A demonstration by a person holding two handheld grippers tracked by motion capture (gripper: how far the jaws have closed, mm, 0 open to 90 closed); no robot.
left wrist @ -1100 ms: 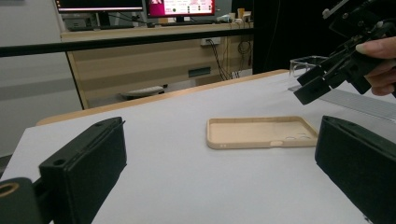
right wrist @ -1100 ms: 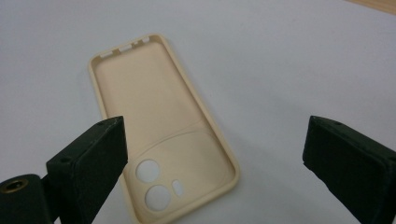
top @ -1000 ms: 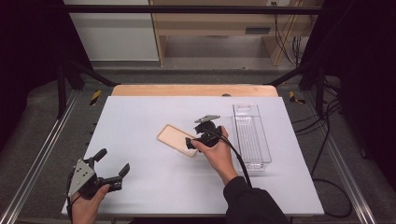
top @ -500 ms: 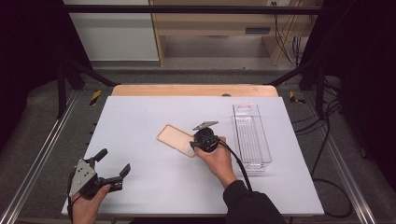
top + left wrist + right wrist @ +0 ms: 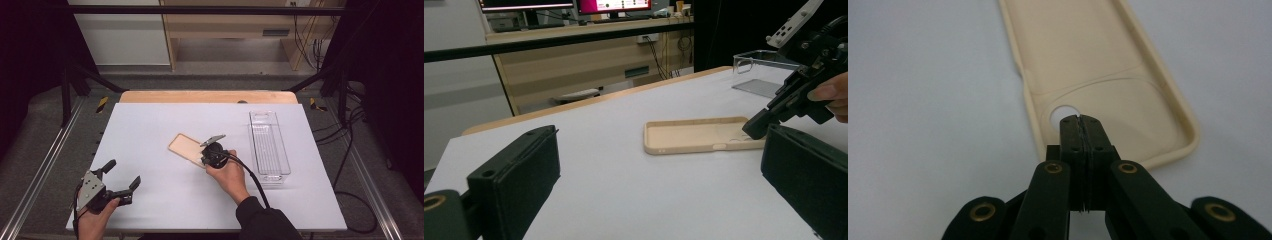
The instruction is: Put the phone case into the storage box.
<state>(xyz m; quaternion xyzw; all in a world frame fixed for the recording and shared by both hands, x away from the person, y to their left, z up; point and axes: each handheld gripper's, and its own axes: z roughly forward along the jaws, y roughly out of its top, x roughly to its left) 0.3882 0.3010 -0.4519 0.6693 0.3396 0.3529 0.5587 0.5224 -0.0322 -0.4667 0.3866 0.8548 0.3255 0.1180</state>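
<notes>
While the right tool (image 5: 206, 159) leans over the case (image 5: 186, 148) at the middle of the high view, its jaws have just been closing and now stand pressed together with nothing between them. Seen along that tool's own view, the joined tips (image 5: 1081, 121) sit over the inside of the case (image 5: 1098, 65), right at the round hole (image 5: 1064, 114) near its lower left edge — whether they touch the case floor I cannot tell. That view shows the case lying open side up, running from the top of the frame down to lower right, flat on the pale surface (image 5: 923, 100).

From the left tool's view the case (image 5: 696, 134) lies right of centre, and the right tool (image 5: 758, 126) comes down on its right end from the upper right, a fingertip (image 5: 824, 92) of the holding hand showing beside it.

At lower left of the high view the left tool (image 5: 122, 178) rests in a hand just above the surface (image 5: 150, 125), well apart from the case — its jaws are spread wide with nothing in them, as the two black pads (image 5: 519, 175) at either side of its own view confirm.

A clear tray (image 5: 269, 145) stands to the right of the case, near the right hand (image 5: 230, 172) but not touching it.
</notes>
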